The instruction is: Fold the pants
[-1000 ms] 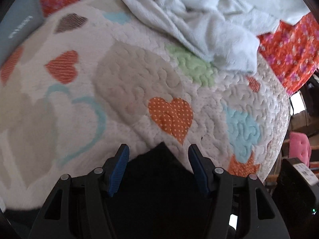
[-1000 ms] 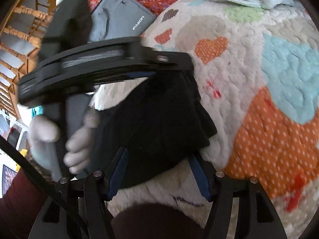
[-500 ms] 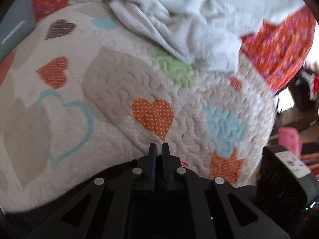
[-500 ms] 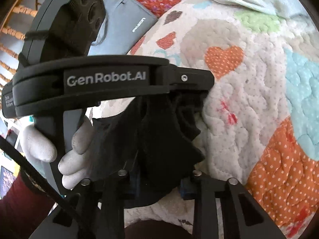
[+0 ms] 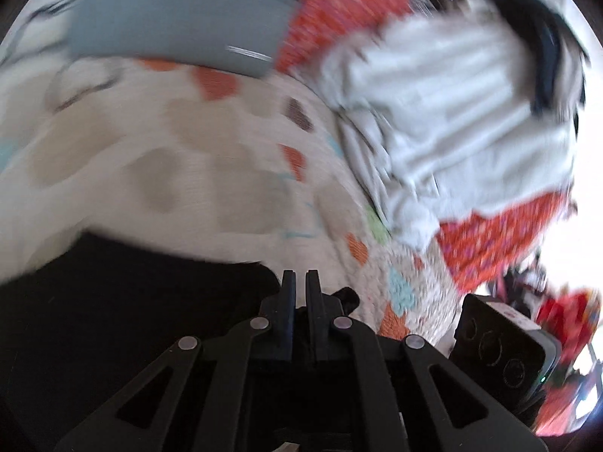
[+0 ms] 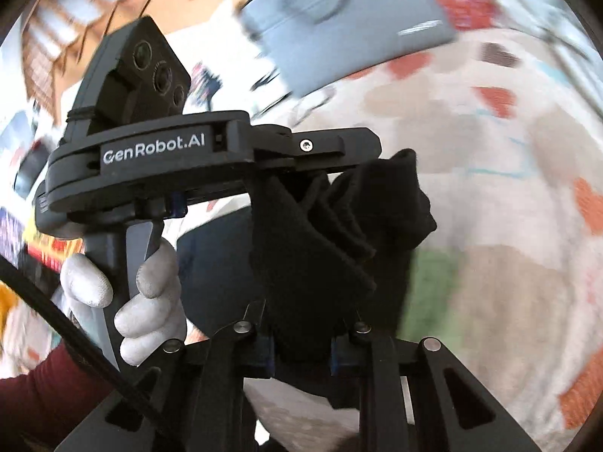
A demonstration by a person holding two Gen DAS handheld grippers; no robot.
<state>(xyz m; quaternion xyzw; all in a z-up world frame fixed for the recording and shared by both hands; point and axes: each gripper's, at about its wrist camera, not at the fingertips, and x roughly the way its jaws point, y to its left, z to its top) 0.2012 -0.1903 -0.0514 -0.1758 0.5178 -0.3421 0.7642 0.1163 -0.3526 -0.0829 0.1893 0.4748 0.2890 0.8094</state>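
Observation:
The black pants (image 6: 320,248) hang bunched between both grippers above the heart-patterned quilt (image 5: 188,173). In the right wrist view my right gripper (image 6: 301,339) has the fabric between its blue pads, and its jaws are closing on it. My left gripper (image 6: 339,158) crosses that view sideways, held by a white-gloved hand (image 6: 150,301), and pinches the upper edge of the pants. In the left wrist view the left gripper (image 5: 300,275) is shut, with black cloth (image 5: 132,301) spreading below and to its left. Both views are blurred by motion.
A grey bag (image 5: 181,15) lies at the far side of the quilt. A pale crumpled blanket (image 5: 452,120) sits to the right, over red floral fabric (image 5: 501,241). The right gripper's camera housing (image 5: 501,346) shows at lower right.
Both sets of jaws went from open around the black cloth to closed on it. Both grippers then rose and swung with the pants, rolling the views.

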